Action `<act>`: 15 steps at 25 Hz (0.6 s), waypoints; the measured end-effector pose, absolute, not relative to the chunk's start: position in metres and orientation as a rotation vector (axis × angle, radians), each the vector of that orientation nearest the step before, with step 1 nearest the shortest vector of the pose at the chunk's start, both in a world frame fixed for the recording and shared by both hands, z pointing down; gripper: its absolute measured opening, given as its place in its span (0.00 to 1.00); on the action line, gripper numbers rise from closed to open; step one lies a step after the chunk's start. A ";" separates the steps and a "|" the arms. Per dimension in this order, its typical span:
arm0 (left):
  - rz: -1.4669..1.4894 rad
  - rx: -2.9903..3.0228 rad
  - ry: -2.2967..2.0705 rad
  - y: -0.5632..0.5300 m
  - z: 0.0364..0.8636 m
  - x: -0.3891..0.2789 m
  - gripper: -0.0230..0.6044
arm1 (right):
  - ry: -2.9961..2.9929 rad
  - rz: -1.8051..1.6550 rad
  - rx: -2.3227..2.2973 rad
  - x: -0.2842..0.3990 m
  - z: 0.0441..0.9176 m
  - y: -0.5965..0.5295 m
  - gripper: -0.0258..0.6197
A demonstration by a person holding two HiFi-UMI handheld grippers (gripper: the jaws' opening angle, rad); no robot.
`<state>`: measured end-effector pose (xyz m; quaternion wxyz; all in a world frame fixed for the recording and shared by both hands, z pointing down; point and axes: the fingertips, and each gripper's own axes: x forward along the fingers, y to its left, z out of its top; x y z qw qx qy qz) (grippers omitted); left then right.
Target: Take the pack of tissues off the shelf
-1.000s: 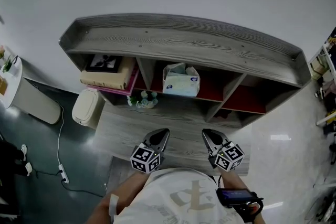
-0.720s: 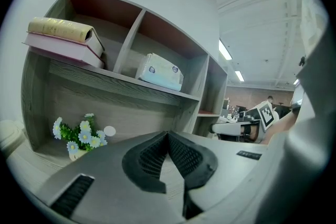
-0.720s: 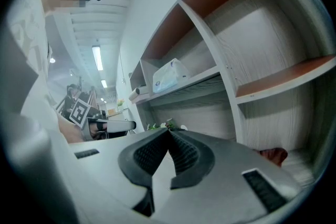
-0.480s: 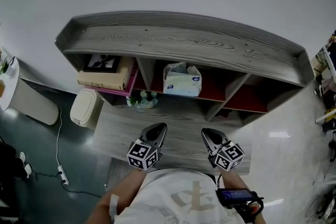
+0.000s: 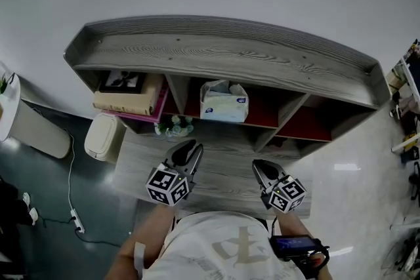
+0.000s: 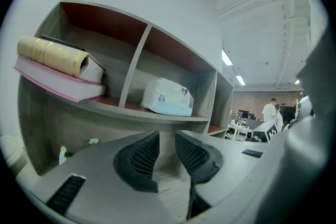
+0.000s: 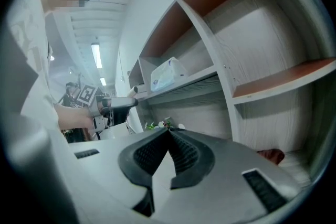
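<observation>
Grey shelf (image 5: 223, 56), soft white-blue tissue pack (image 5: 224, 103)

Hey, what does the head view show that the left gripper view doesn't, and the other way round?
Only the head view shows the upper face of the shelf's top board and a power strip with its cable on the floor at the left. Only the left gripper view shows the gap in the left gripper, whose jaws are opening with nothing between them, and a person in a white top in the room beyond. Both show the pack of tissues in the middle compartment and the books in the left one.
</observation>
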<state>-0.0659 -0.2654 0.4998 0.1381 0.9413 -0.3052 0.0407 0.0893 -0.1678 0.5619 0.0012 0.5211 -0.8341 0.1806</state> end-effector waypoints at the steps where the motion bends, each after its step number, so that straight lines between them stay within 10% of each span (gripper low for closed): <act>1: 0.112 2.733 -0.883 -0.269 0.494 -0.064 0.23 | -2.617 0.568 1.637 0.090 0.562 -0.168 0.05; 15: 0.104 2.849 -0.965 -0.305 0.426 -0.035 0.33 | -2.609 0.597 1.641 0.089 0.566 -0.170 0.05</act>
